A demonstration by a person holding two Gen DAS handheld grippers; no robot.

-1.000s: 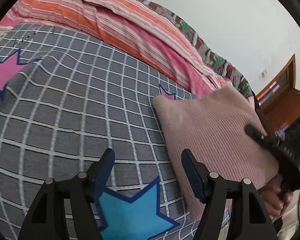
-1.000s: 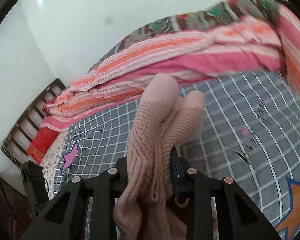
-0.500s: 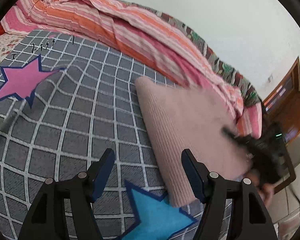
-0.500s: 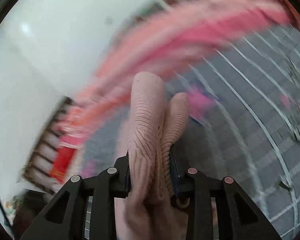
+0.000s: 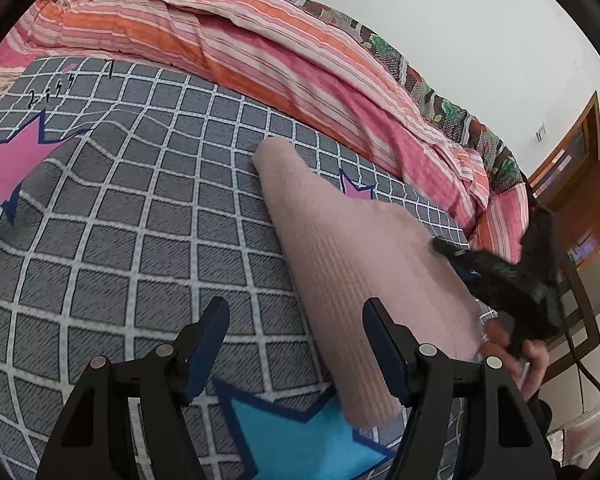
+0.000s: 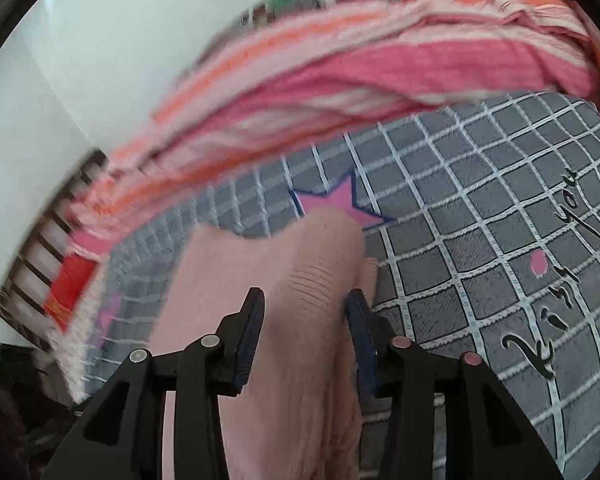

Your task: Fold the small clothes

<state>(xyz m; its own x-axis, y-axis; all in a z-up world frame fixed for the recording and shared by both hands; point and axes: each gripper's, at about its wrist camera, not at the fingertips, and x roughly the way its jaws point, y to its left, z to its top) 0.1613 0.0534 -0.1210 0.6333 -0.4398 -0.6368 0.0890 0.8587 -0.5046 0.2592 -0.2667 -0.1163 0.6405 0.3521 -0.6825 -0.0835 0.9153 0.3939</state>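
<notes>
One pink ribbed knit garment point(image 5: 352, 264) lies folded on the grey checked bedspread point(image 5: 132, 216), toward the near right part of the bed, its far rounded end reaching up near a small pink star point(image 5: 356, 191) printed on the cover. The right claw point(image 6: 306, 320) has a bunched fold of this knit between its two blue-padded jaws, which are closing on it; gripping a doubled thickness like this looks meant to carry the layers as one, so the fold does not spring apart while it is laid down. In the left wrist view that same claw shows as a dark shape at the garment's right edge, with the person's hand point(image 5: 520, 356) beneath it. The left claw point(image 5: 296, 344) hangs with jaws wide apart and nothing between them, just above the bedspread at the garment's near left edge, probably ready to pin or smooth that side. One striped pink and orange quilt point(image 5: 260, 40) is heaped along the far side of the bed, clear of the working area. Only one small garment is visible, and two claws.
</notes>
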